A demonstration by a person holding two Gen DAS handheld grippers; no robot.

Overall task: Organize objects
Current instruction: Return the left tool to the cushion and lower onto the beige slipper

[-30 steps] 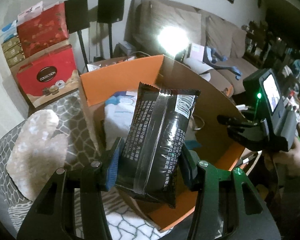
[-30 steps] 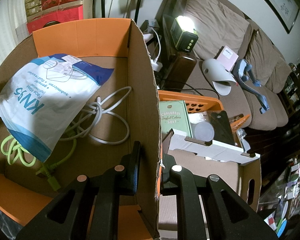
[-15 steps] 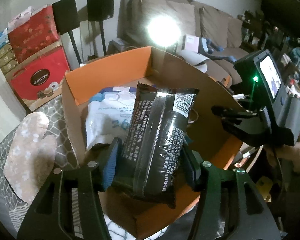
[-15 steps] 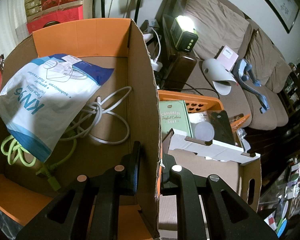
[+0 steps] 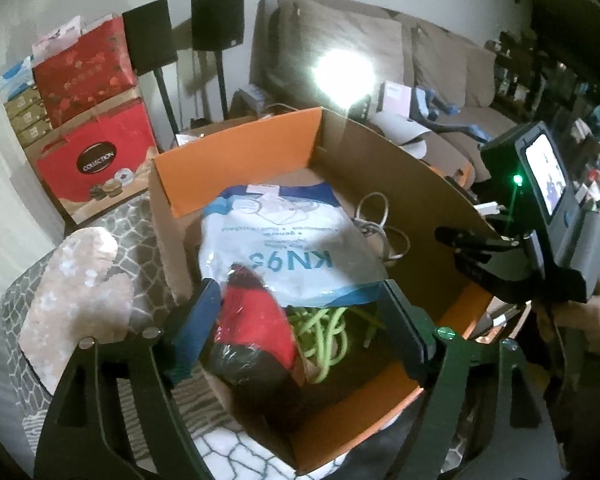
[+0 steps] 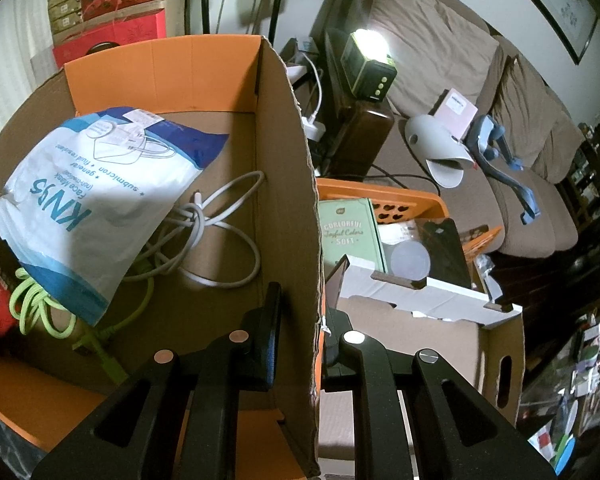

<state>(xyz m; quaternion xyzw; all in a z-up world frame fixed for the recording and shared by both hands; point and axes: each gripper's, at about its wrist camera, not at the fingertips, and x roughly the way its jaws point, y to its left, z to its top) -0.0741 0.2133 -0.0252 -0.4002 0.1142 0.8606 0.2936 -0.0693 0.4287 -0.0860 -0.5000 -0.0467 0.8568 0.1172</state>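
A brown sofa (image 6: 440, 52) fills the upper right of the right wrist view, and stacked red gift boxes (image 5: 92, 120) sit at the upper left of the left wrist view. The cardboard box (image 5: 404, 184) with orange flaps takes up the centre of the left wrist view and the left half of the right wrist view. Inside it, a white and blue KN95 mask bag (image 5: 284, 248) lies across the middle, over a lime green cable (image 5: 328, 332) at the lower centre and beside a coiled white cable (image 6: 220, 240). The red and black snack packet (image 5: 256, 332) is blurred, low in the box just beside the left gripper's (image 5: 300, 340) blue-padded finger, with no pad pressing on it; the jaws are opening, spread wide over the box. The right gripper (image 6: 300, 328), at the bottom centre of its own view, is clenched on the box's brown side wall, one finger inside and one outside. An orange basket (image 6: 384, 200) sits beyond that wall.
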